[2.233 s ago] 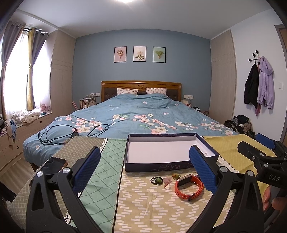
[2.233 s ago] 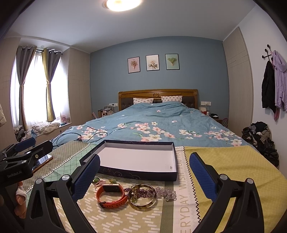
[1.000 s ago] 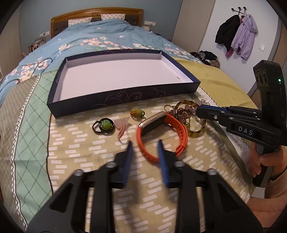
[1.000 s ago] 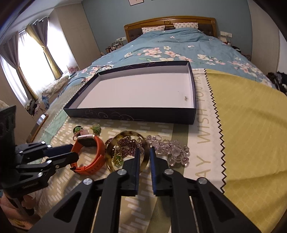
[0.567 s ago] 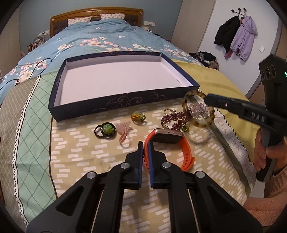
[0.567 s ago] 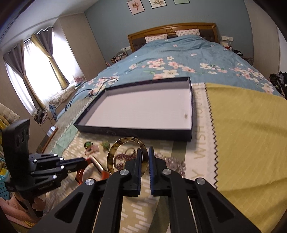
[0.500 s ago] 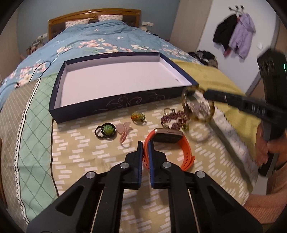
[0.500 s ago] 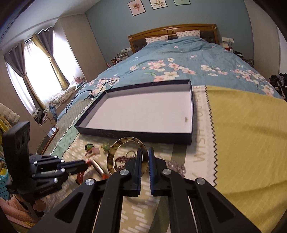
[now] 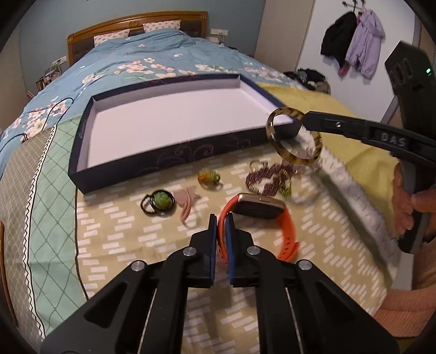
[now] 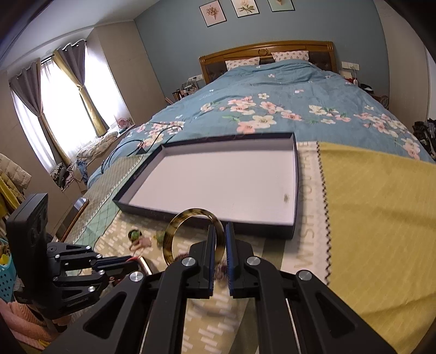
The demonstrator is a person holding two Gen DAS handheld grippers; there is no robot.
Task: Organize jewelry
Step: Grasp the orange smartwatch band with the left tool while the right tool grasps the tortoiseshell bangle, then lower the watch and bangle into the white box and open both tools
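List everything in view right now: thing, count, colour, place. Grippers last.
box: 1, navy outside, white inside, nothing in it, on the bedspread.
bangle: 1, tortoiseshell, lifted near the box's front corner.
watch: 1, orange strap, on the cloth.
beaded bracelet: 1, purple, beyond the watch.
hair tie: 1, black with green bead, left of the watch.
pink piece: 1, beside the hair tie.
green-orange trinket: 1, near the box's front wall.
bed: 1, blue floral duvet.
pictures: 3, on the blue wall.
coats: black and lilac, on wall hooks.
left hand-held gripper: 1, shut on the watch strap.
right hand-held gripper: 1, shut on the bangle.
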